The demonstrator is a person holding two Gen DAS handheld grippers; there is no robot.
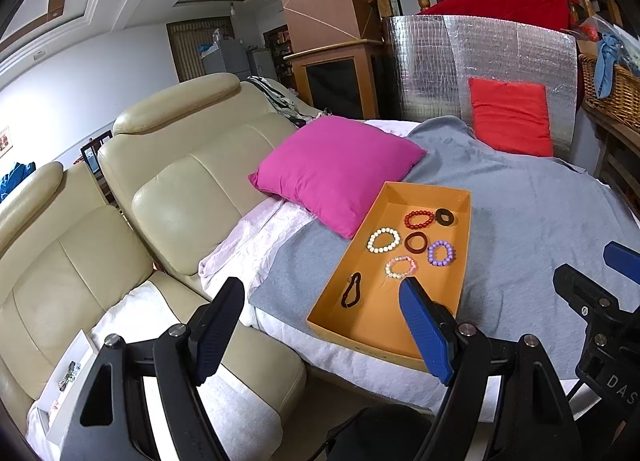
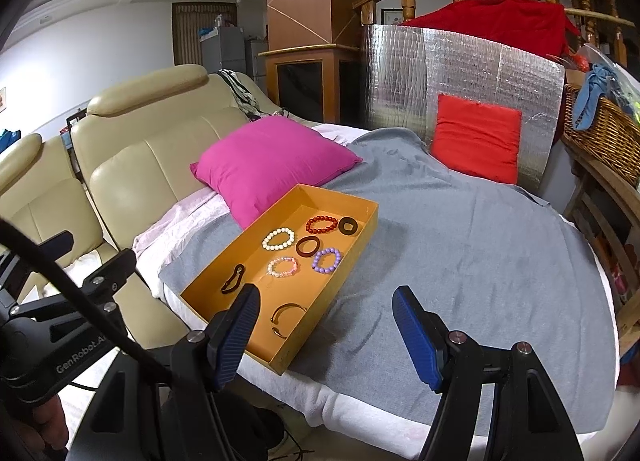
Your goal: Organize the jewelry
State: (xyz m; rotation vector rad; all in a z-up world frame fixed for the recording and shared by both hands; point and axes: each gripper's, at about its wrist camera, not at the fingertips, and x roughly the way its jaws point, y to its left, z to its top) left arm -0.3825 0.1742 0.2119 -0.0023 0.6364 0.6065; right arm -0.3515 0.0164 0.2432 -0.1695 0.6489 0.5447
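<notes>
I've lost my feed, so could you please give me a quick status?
Both tools open, empty. Bracelets lying in orange tray on the grey blanket. Nothing blocking.

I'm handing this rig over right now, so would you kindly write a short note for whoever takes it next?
Left gripper: open, empty, hovering near the tray's near end.
Right gripper: open, empty, above the grey blanket.
Orange tray lies on the blanket and holds the white, red, purple and pink bead bracelets, two dark rings, a black loop and a gold bangle.
Nothing gripped; sorting still to do.
</notes>
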